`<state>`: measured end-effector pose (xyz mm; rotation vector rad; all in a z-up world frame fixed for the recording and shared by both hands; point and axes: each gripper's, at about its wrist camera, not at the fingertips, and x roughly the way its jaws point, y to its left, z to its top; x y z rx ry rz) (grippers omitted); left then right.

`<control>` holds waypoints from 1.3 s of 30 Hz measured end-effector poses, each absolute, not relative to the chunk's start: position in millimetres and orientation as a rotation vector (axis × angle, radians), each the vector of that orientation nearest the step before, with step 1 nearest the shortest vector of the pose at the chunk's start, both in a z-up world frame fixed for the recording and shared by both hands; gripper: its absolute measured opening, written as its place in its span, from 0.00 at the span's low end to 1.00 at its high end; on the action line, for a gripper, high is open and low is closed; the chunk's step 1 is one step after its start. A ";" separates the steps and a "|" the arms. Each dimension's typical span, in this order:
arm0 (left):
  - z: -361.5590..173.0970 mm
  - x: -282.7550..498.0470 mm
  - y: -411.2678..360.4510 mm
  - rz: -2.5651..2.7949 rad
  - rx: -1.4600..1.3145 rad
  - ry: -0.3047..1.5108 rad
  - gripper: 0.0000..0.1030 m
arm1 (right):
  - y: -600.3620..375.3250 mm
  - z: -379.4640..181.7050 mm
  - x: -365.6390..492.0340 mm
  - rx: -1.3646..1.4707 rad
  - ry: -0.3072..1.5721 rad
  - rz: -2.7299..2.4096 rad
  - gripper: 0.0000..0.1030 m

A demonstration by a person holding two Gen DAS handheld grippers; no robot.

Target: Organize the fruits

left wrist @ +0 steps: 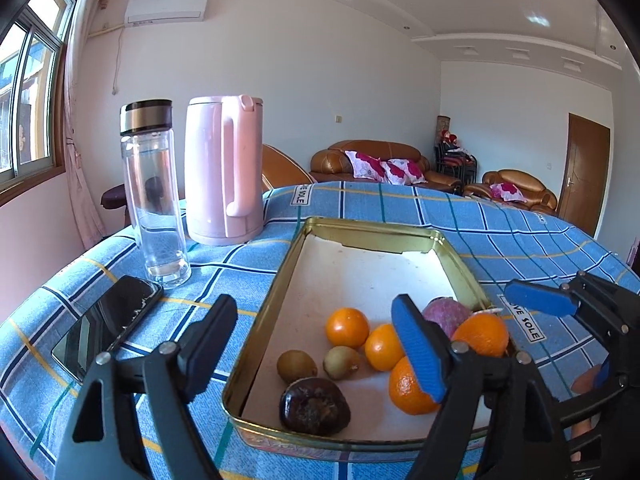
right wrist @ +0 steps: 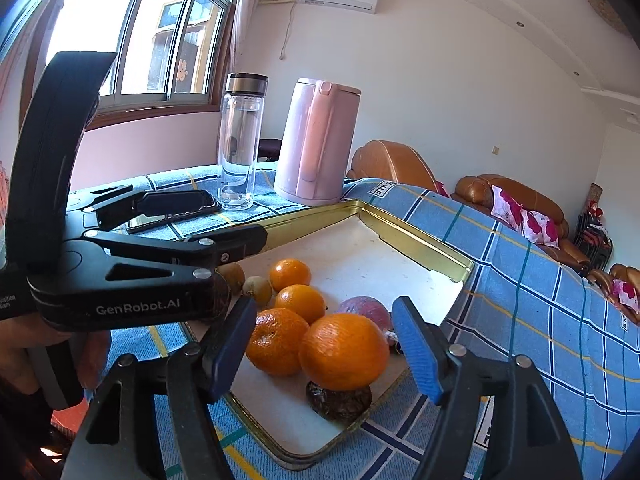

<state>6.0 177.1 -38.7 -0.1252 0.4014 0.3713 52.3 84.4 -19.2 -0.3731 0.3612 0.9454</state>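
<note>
A shallow gold-rimmed tin tray (left wrist: pixel 280 280) with a white floor sits on a bench covered in blue plaid cloth (left wrist: pixel 360 204). Its long axis runs away from the cameras toward a pink kettle (left wrist: pixel 224 172) and a clear lidded bottle (left wrist: pixel 154 200) holding a little water. All the fruit sits at the tray's near end: four oranges (left wrist: pixel 347 327), two brown kiwis (left wrist: pixel 297 366), a dark wrinkled fruit (left wrist: pixel 314 406) and a purple fruit (left wrist: pixel 446 314), the last partly hidden. In the right wrist view, the nearest orange (right wrist: pixel 344 354) seems to rest on a second dark fruit (right wrist: pixel 340 402). The left claw (left wrist: pixel 316 356) is open over the tray, holding nothing. The right claw (right wrist: pixel 324 350) is open too, its blue pads (right wrist: pixel 418 346) either side of that orange without touching it. A dark phone (left wrist: pixel 106 326) lies left of the tray.
</note>
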 end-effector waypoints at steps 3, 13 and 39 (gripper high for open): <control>-35.9 2.5 176.2 0.379 -0.127 0.387 0.85 | 75.1 -15.9 50.9 -0.363 0.353 0.925 0.70; -25.8 -3.6 163.6 0.376 -0.119 0.347 0.97 | 38.3 -0.8 52.7 -0.319 0.308 0.799 0.76; -16.3 -2.3 130.9 0.346 -0.026 0.335 1.00 | -0.1 11.7 57.4 -0.215 0.269 0.712 0.84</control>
